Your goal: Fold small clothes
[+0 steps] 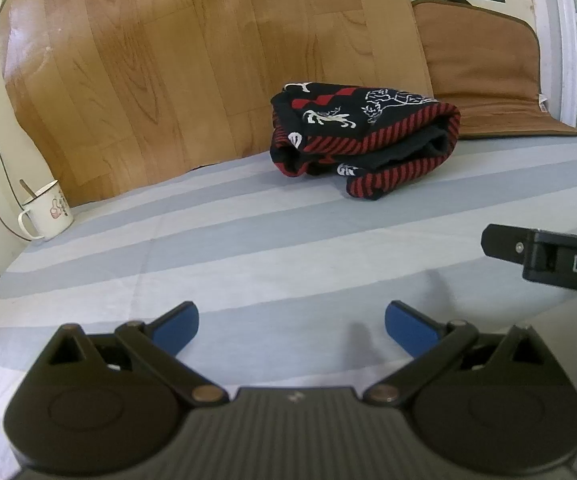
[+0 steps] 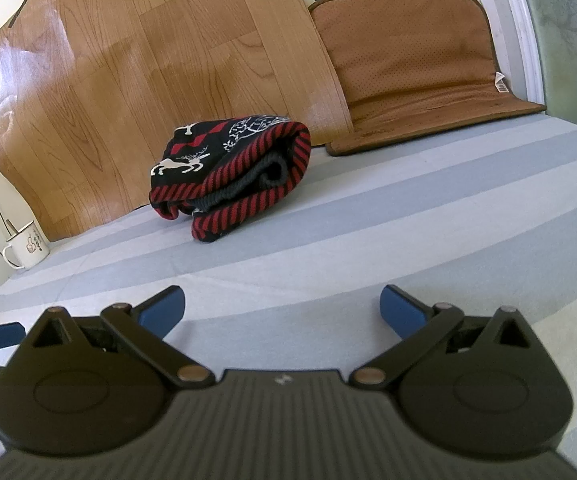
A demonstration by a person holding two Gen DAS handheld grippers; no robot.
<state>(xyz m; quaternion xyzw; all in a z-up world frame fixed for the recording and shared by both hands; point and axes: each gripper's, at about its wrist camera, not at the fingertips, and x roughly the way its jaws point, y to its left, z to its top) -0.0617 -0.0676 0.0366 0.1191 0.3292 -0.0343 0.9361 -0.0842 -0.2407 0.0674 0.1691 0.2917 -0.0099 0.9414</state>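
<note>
— What did our left wrist view show?
— Our left gripper (image 1: 291,330) hung spread wide, empty, above the striped sheet (image 1: 248,248); the folded sweater (image 1: 364,136) lay well ahead.

— And our right?
— Our right gripper (image 2: 282,314) gaped too, empty; the sweater (image 2: 232,168) sat near the wood-grain board (image 2: 148,60).

striped bed sheet (image 1: 248,240) | on it: folded sweater (image 1: 364,136), mug (image 1: 46,212), brown cushion (image 1: 500,120)

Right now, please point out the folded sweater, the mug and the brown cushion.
folded sweater (image 1: 364,132): left wrist view, on its patterned top.
mug (image 1: 48,216): left wrist view, on its white side.
brown cushion (image 2: 412,52): right wrist view, on its upright back.
</note>
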